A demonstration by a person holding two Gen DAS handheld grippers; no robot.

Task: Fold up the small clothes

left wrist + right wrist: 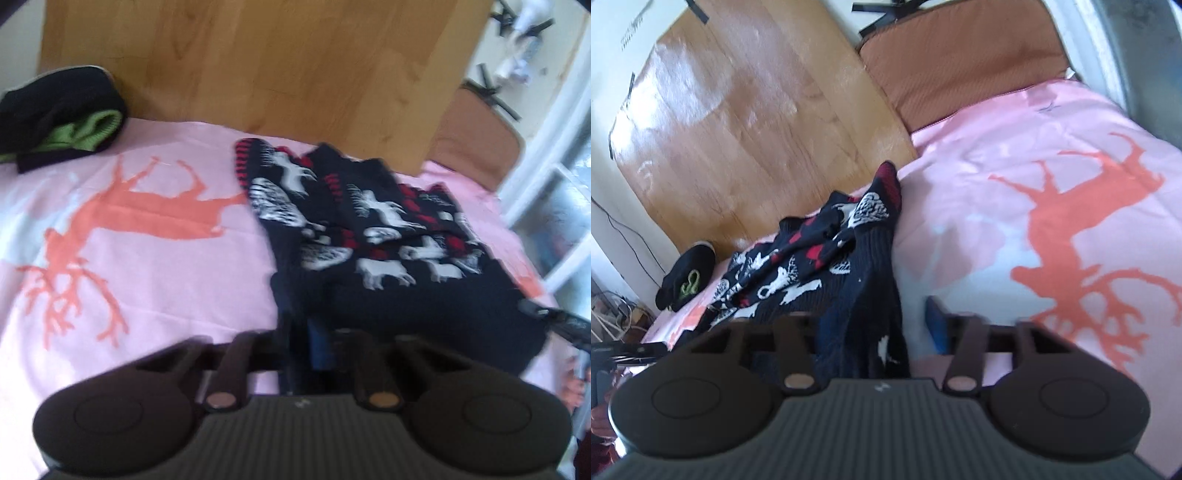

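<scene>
A dark knitted sweater (388,229) with white deer and red bands lies crumpled on a pink blanket (147,240) printed with an orange deer. In the left wrist view my left gripper (304,343) is shut on the sweater's near left edge, fingers close together. In the right wrist view the same sweater (798,266) rises in a dark fold between my right gripper's (882,325) fingers, which are shut on it. The cloth hides one finger; the blue pad (934,321) of the other shows beside the fold. Both views are blurred.
A black and green garment (62,118) sits at the blanket's far left corner. A wooden board (258,66) leans behind the bed, a brown cushion (476,147) beside it. A window (554,206) is at the right. The blanket (1034,184) is bare to the sweater's right.
</scene>
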